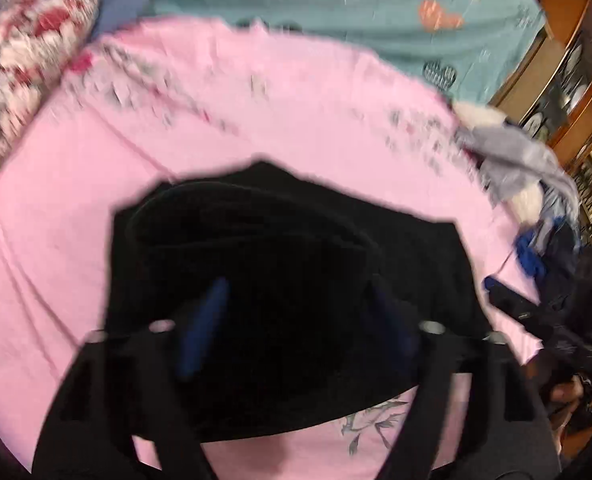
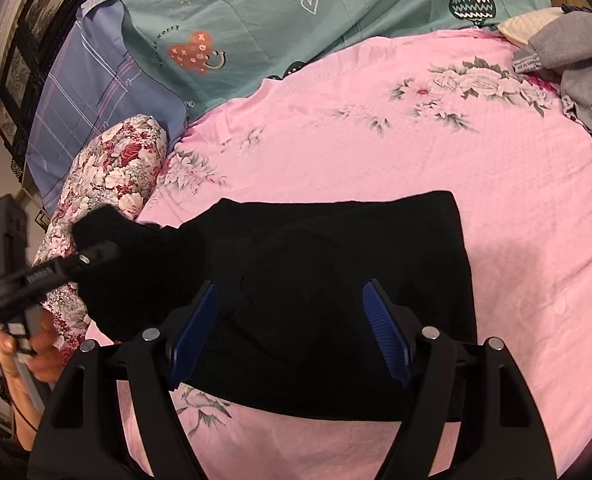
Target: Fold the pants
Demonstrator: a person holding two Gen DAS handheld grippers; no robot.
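Black pants (image 2: pixel 335 280) on the pink floral bedsheet (image 2: pixel 495 208), bundled into a rough block, near-square edge on the right, left side rumpled and lifted toward the floral bolster (image 2: pixel 116 176).

Right hand-held gripper (image 2: pixel 292 332): jaws spread wide, blue pads (image 2: pixel 383 324) apart over the near part of the pants, nothing clamped between them. Whether pads touch the cloth: cannot tell.

Left hand-held gripper (image 1: pixel 296 320): left wrist view motion-blurred. Fingers appear spread with black fabric filling the gap between them; one blue pad (image 1: pixel 204 320) visible, other lost against the dark cloth. From the right wrist view, left hand-held gripper tip (image 2: pixel 96 254) sits at the raised left corner of the pants, cloth bunched over it; actual grip not resolvable, so cannot tell.

Person's hand (image 2: pixel 24 352) on the left tool's handle, low left in the right wrist view.

Surroundings: teal quilt with heart prints (image 2: pixel 256 20) beyond the sheet, blue-purple pillow (image 2: pixel 96 92) beside the bolster, grey garment (image 2: pixel 575 80) at the far right edge of the sheet, well apart from the pants. Wooden furniture (image 1: pixel 567 60) off the bed's right side in the left wrist view.
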